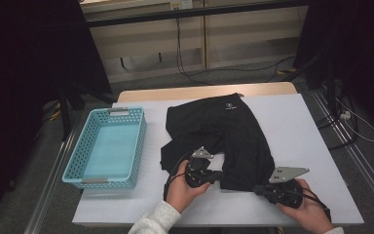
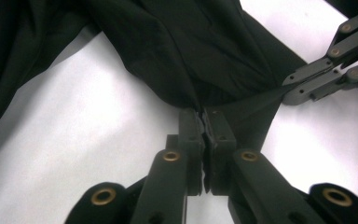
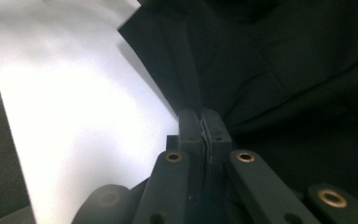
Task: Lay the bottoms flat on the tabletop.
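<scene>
White counter (image 1: 292,131) under my black shorts (image 1: 224,131), with a blue basket (image 1: 78,168) beside them. My left tongs (image 2: 204,122) and right tongs (image 3: 201,122) pinch the shorts' near edge. Grey floor and cables lie behind.

My left gripper (image 2: 204,122) and right gripper (image 3: 201,122) each hide the strip of black shorts (image 1: 224,131) pinched between their pads. The small white logo (image 1: 232,106) near the waistband is too tiny to read. My forearms are cut off at the high view's bottom edge. The blue basket (image 1: 137,146) hides the table beneath.
</scene>
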`<state>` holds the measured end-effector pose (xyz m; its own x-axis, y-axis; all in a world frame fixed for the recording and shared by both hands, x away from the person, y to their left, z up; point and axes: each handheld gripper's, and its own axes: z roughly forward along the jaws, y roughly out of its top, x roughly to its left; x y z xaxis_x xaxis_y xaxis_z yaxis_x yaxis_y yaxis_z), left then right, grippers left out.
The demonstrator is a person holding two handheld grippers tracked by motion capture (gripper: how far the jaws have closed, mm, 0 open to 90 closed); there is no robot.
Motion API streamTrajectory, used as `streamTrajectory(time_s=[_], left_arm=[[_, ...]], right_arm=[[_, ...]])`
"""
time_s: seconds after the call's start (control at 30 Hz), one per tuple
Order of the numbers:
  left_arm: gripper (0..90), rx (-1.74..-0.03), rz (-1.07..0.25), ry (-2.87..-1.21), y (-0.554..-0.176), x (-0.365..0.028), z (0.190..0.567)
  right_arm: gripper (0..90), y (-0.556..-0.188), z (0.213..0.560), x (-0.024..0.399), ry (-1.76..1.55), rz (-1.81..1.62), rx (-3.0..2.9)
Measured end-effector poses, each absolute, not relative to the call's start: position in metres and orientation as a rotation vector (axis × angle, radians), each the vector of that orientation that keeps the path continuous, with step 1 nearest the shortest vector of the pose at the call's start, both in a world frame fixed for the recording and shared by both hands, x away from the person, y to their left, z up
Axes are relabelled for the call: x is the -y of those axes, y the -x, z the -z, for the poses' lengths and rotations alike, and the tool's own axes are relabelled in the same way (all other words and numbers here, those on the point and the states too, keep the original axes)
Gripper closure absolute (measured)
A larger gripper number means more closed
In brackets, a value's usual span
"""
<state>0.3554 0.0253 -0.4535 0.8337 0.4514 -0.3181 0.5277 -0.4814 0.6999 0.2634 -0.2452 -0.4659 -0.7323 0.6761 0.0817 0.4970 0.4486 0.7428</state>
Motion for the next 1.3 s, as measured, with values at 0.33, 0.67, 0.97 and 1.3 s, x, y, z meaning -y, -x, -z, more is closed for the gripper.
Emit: streamTrajectory(time_s=[0.33,0.67,0.97,1.3], left_arm=[[74.5,-0.719,0.101,-2.141,-0.358,-0.026,0.454],[62.4,-0.726,-0.022,-2.142,-0.379,-0.016,0.461],[81.3,-0.743,0.038,-2.141,-0.386,-0.013,0.468],[88.6,-0.774,0.139,-2.13,-0.376,-0.023,0.454]], right_arm=[[88.4,-0.257,0.465,0.251,-1.004,-1.153,-2.497],[88.4,-0.257,0.465,0.252,-1.008,-1.158,-2.503],[88.3,-0.255,0.466,0.253,-1.004,-1.162,-2.51],[88.4,-0.253,0.462,0.253,-1.002,-1.17,-2.516]])
